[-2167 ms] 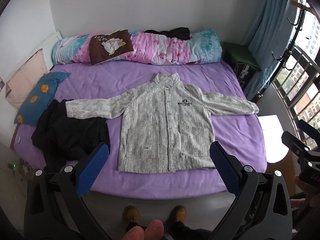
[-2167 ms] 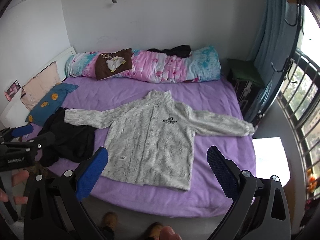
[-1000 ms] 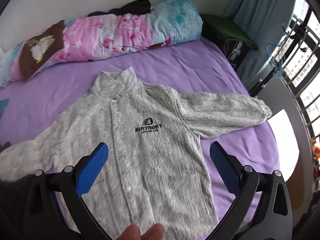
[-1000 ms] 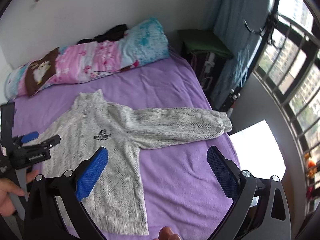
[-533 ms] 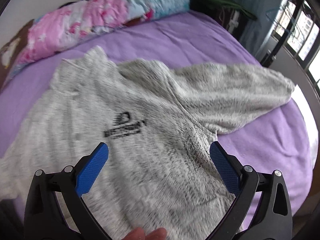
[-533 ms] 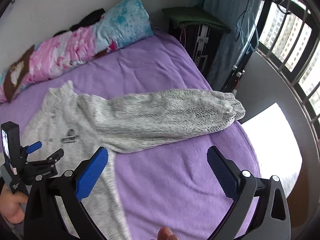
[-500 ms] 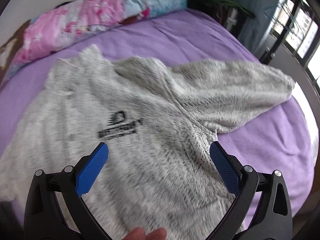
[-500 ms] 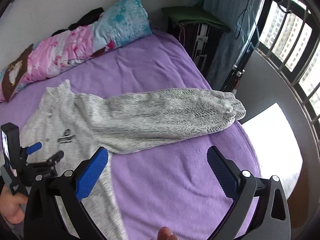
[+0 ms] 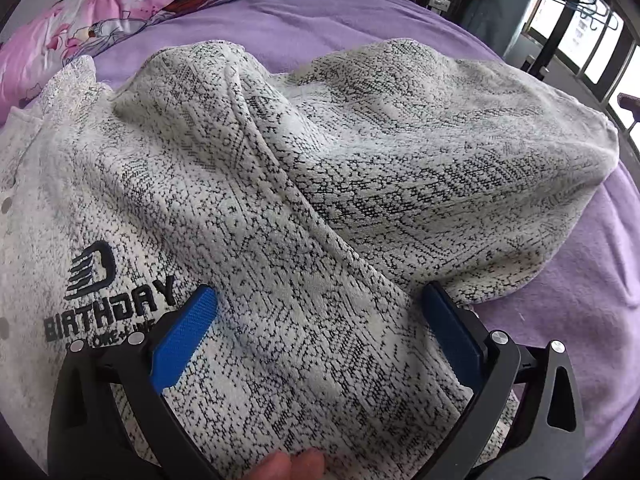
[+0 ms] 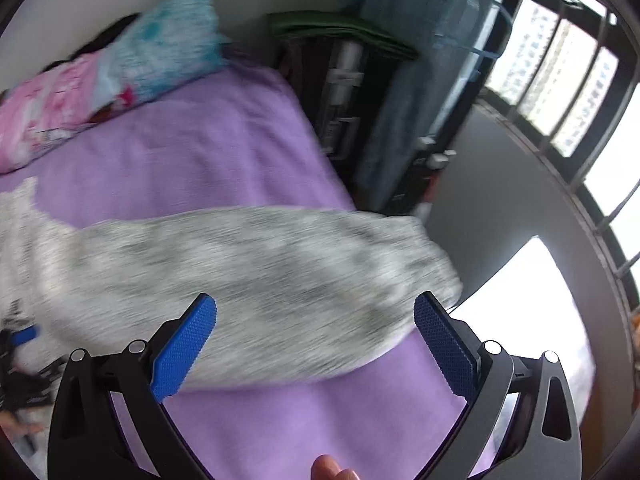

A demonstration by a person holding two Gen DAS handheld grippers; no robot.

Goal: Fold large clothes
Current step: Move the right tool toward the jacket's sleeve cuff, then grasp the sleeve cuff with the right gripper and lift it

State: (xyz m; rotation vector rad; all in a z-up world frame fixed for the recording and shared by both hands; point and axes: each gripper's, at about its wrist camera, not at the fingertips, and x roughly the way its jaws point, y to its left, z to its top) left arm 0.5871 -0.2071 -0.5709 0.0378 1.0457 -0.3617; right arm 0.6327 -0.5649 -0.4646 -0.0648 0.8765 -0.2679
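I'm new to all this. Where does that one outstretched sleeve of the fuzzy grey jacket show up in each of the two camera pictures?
Left wrist view: the outstretched sleeve of the fuzzy grey knit jacket fills the upper right, running to its cuff near the right edge.
Right wrist view: the same sleeve, blurred, lies across the middle, its cuff at the right by the bed's edge.
Shared landmark: the rolled pink and blue floral quilt, top left in both.

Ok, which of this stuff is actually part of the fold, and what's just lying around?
In the job:
grey knit jacket
its sleeve
left gripper, open
right gripper, open

Just lying about:
floral rolled duvet
purple bedsheet
blue curtain
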